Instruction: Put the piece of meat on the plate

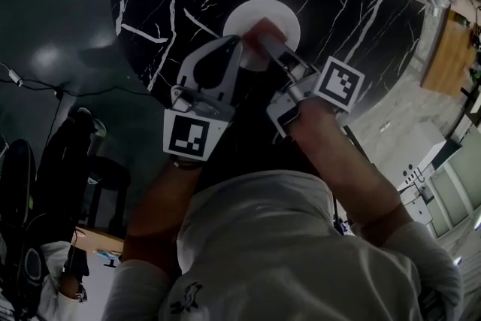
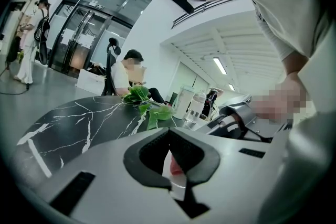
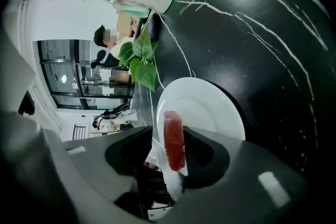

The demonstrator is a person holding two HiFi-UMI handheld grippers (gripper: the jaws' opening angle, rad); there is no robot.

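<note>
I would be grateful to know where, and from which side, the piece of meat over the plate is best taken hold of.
Grip the piece of meat across its two broad flat faces, about mid-length, coming in along its thin edge from the right gripper's side. It is a thin slab standing on edge over the plate, with each broad face towards a pad.

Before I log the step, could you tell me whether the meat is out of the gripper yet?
Not yet: the meat sits between the parted jaws of the right gripper, over the plate.
</note>
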